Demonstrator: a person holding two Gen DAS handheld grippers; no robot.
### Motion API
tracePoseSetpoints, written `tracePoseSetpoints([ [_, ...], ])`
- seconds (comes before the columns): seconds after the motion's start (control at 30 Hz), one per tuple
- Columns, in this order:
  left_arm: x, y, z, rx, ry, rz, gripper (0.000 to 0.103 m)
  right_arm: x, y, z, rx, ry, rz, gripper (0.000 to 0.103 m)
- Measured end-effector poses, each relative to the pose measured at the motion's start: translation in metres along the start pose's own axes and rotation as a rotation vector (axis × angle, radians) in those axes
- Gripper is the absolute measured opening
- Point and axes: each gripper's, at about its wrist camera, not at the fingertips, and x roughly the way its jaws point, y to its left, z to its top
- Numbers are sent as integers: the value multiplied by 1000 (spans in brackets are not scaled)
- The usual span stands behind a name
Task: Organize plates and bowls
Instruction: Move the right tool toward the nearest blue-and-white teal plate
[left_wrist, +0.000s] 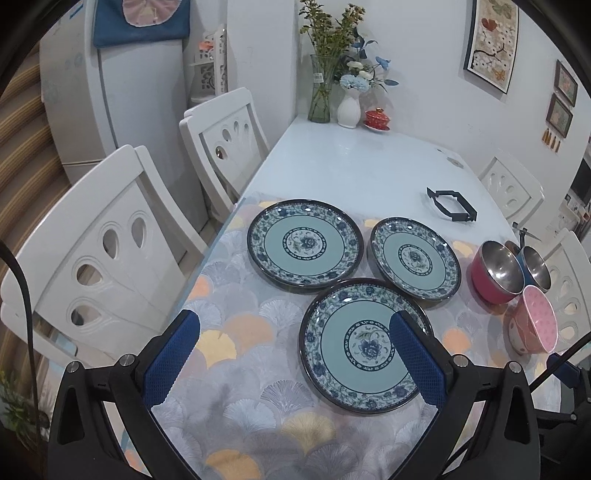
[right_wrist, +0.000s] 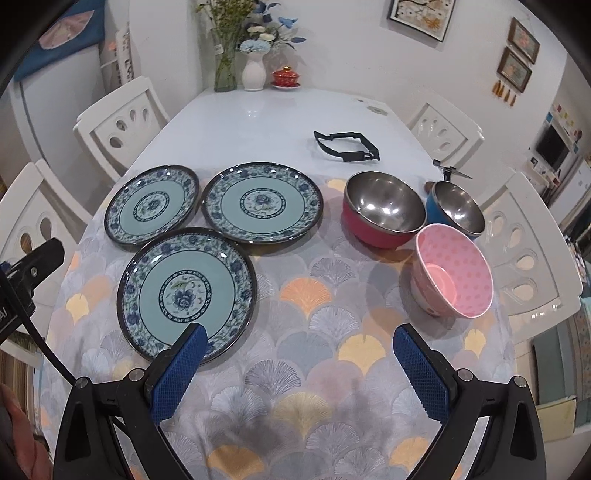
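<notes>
Hovering over glazed plates and bowls, both hand-held grippers gape empty.
Left hand-held gripper (left_wrist: 295, 354) and right hand-held gripper (right_wrist: 299, 354) show blue cross-hatched pads; three round floral plates (right_wrist: 186, 293) and three bowls (right_wrist: 384, 212) sit on the fan-patterned table (right_wrist: 317, 369).

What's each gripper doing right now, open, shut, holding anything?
Left gripper: open, holding nothing, above the nearest plate.
Right gripper: open, holding nothing, above the tablecloth.
</notes>
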Motion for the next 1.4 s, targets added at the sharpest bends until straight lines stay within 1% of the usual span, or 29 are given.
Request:
tracePoseSetpoints([
  [0.17, 2, -1, -1, 3, 16, -5, 102, 0, 0, -1, -2, 2, -2, 100],
  [0.27, 2, -1, -1, 0, 21, -8, 102, 1, -6, -3, 33, 14, 21, 100],
  [0.4, 2, -3, -3, 6, 25, -12, 102, 4, -9, -2, 47, 32, 19, 100],
  [0.6, 4, -8, -4, 22, 33, -10, 102, 4, -6, -3, 28, 35, 15, 100],
  [0.77, 6, -9, -5, 29, 37, 19, 102, 2, -1, -3, -5, 17, -1, 100],
  [0.87, 8, -7, -4, 22, 42, 22, 102, 1, 4, -2, -26, 8, -3, 100],
  [1.03, 10, -6, -6, 17, 51, 24, 102, 4, 5, -2, -33, 18, -4, 100],
  [1.17, 13, -4, -7, 11, 64, 27, 102, 2, 9, -1, -57, -1, -19, 100],
  [1.4, 17, -1, -8, -9, 80, 32, 102, 7, 10, 0, -60, 17, -3, 100],
])
